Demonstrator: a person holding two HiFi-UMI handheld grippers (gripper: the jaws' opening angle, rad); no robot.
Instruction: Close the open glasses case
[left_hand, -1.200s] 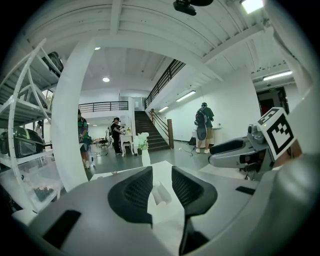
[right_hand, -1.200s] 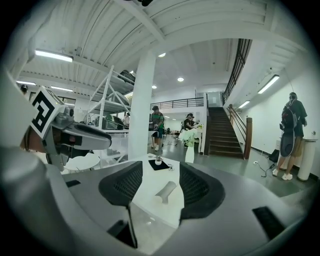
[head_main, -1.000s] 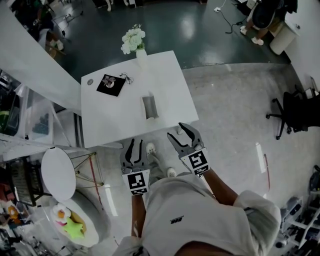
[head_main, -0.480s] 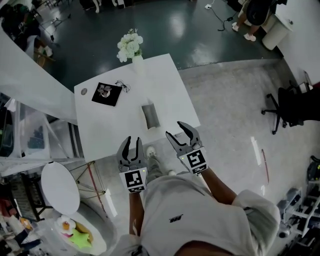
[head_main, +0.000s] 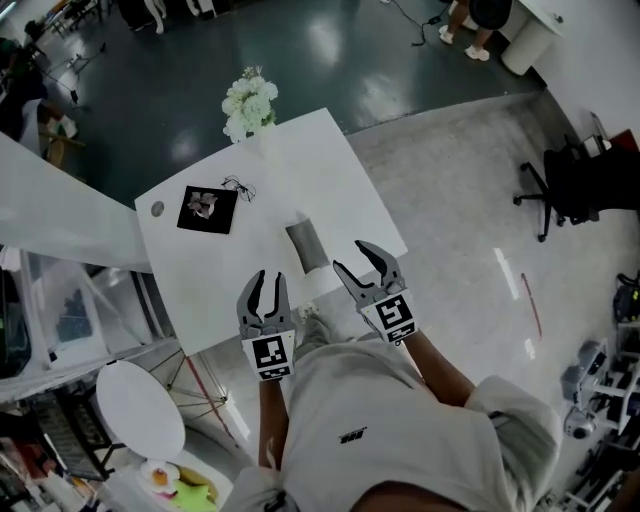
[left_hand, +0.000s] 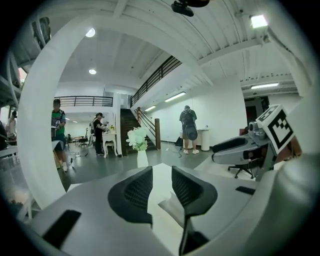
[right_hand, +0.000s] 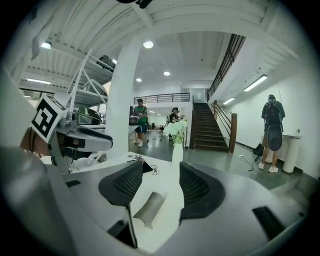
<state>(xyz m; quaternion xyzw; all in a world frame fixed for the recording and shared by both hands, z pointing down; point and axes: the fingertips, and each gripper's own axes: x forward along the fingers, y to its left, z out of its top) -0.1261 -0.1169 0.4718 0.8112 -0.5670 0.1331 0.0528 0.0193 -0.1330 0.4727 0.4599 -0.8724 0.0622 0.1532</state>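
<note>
Our left gripper (head_main: 270, 278) and right gripper (head_main: 355, 258) both hover at the near edge of the table, jaws spread apart and gripping nothing. The left gripper view (left_hand: 161, 172) and right gripper view (right_hand: 161, 170) each show only tabletop in the gap.

The white table (head_main: 330, 170) sits skewed in the head view, and our own torso covers what lies below its near edge. At its 11 o'clock corner stands a vase of white flowers (head_main: 248, 100); the vase itself is hard to pick out against the white top. At about 10 o'clock from the case lies a black square card (head_main: 207, 208) with something pale on it that we cannot identify.

The grey glasses case (head_main: 307, 245) rests on the table at 1 o'clock from the left gripper and 9 o'clock from the right, close to both but touching neither. In the right gripper view it (right_hand: 148, 207) looks like an open trough. In the left gripper view it (left_hand: 172, 210) is partly hidden behind a jaw.

A thin wiry item (head_main: 240, 185) lies just beside the card, too small to name.
</note>
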